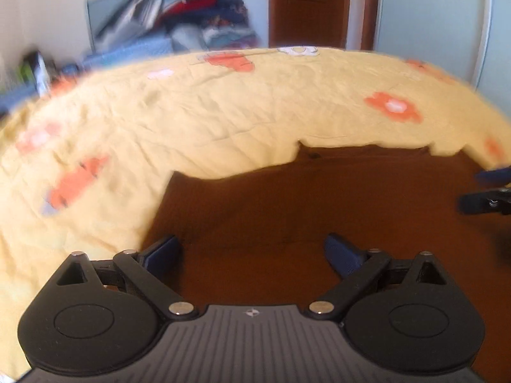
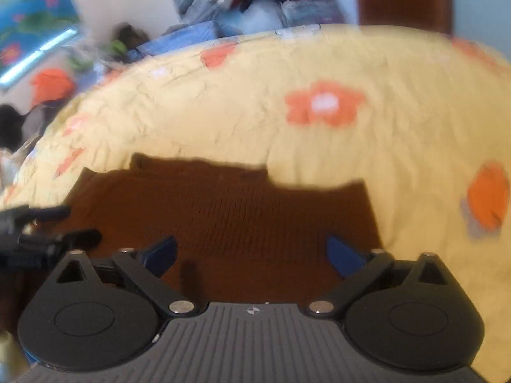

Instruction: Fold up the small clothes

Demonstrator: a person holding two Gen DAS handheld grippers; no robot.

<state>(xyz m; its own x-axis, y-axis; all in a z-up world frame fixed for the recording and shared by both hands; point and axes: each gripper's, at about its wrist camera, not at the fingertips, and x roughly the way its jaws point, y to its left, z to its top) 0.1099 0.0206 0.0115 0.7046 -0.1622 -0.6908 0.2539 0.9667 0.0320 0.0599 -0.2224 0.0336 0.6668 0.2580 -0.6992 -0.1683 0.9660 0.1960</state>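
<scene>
Left wrist view: the left gripper has its two blue-tipped fingers spread wide apart, with nothing between them. Directly beneath and ahead of them lies the brown garment, a ribbed knit piece spread flat on the yellow bedspread. The garment fills the lower right part of this view; its far edge is stepped, with a raised middle section, and its left edge runs down to just beside the left finger. The fingers hang above the cloth near its near edge; whether they touch it cannot be told. At the right border the right gripper shows as two dark finger ends, one above the other with a gap between, over the garment's right side. The bedspread carries orange flowers and reaches to the bed's far edge, behind which stand a pile of clothes and a brown door.

Right wrist view: the right gripper is likewise wide open and holds nothing. The brown garment lies beneath and ahead of it, its right edge ending just beyond the right finger, where the yellow bedspread begins. The left gripper enters from the left border over the garment's left side, its fingers parted. The picture is blurred.
</scene>
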